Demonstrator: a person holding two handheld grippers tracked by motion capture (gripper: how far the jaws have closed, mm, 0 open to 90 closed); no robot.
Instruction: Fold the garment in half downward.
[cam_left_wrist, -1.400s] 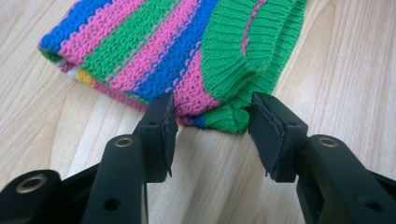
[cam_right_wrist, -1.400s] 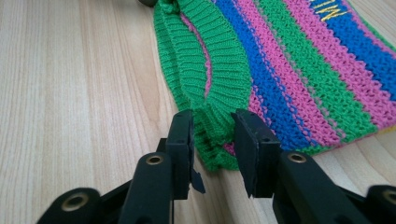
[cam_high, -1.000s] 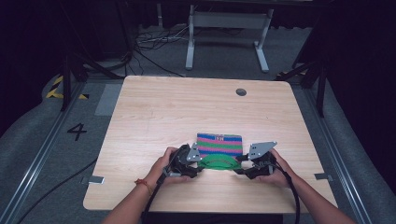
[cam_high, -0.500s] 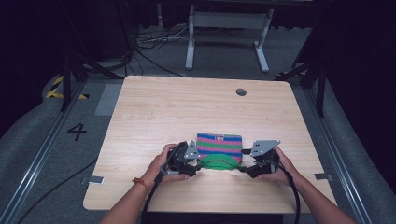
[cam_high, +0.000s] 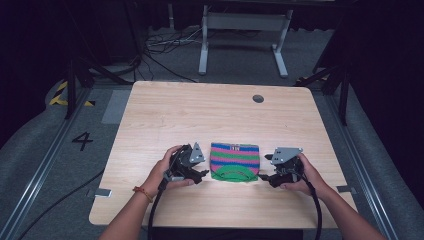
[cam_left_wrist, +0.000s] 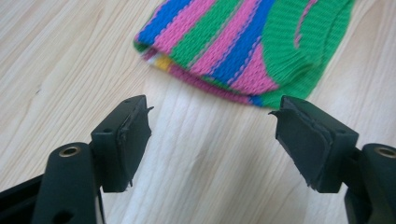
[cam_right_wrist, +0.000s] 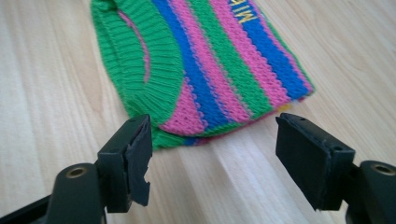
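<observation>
A small folded knit garment (cam_high: 235, 161) with pink, blue and green stripes and a green ribbed collar lies flat near the table's front edge. My left gripper (cam_high: 203, 175) sits just left of it, held low over the wood, jaws wide apart and empty. In the left gripper view the knit (cam_left_wrist: 252, 46) lies a short way beyond the open gripper (cam_left_wrist: 211, 112). My right gripper (cam_high: 264, 177) rests just right of the garment, also open with nothing between its jaws. In the right gripper view the striped knit (cam_right_wrist: 205, 65) with yellow lettering lies just past the gripper (cam_right_wrist: 212, 122).
The light wooden table (cam_high: 200, 115) has a round cable hole (cam_high: 258, 98) at the back right. A white metal stand (cam_high: 240, 25) and loose cables lie on the grey floor behind. A floor marking "4" (cam_high: 82, 141) sits left of the table.
Both grippers have drawn slightly outward from the garment's near corners, and the knit now lies flat by itself between them.
</observation>
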